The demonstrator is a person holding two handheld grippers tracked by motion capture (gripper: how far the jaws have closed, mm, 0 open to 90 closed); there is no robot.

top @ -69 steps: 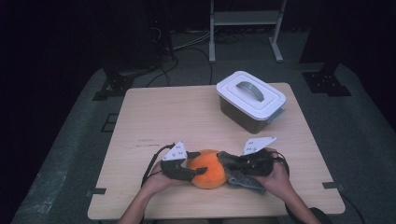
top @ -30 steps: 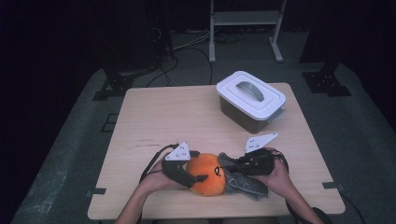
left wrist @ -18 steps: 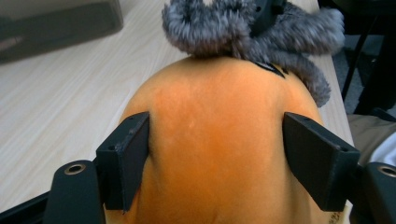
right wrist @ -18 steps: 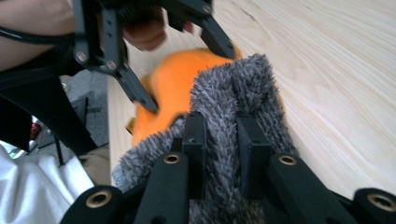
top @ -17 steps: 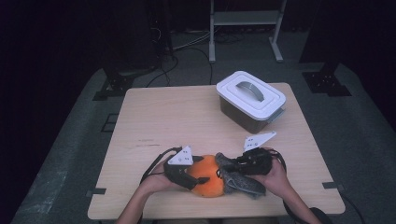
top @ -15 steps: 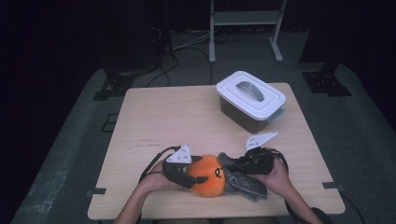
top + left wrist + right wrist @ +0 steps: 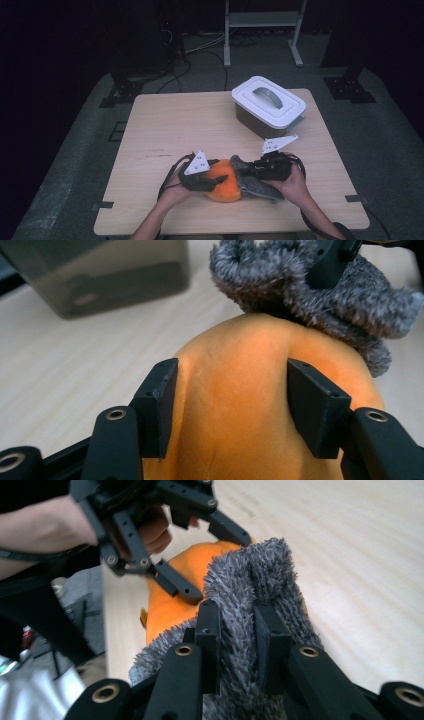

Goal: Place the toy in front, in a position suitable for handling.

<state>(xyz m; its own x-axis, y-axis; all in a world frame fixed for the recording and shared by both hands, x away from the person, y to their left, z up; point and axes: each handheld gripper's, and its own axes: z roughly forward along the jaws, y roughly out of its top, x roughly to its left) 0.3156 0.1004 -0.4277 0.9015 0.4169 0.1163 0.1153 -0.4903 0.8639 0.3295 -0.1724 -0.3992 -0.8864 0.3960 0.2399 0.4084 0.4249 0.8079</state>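
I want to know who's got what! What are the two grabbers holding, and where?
The left hand-held gripper squeezes the orange soft toy on its round end; the right hand-held gripper pinches a fold of grey fuzzy cloth.

free: left and middle tabletop (image 7: pixel 170 125) | obstacle: lidded box (image 7: pixel 268 105) far right

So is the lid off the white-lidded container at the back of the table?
No, in the high view the white lid with its grey handle sits closed on the dark container.
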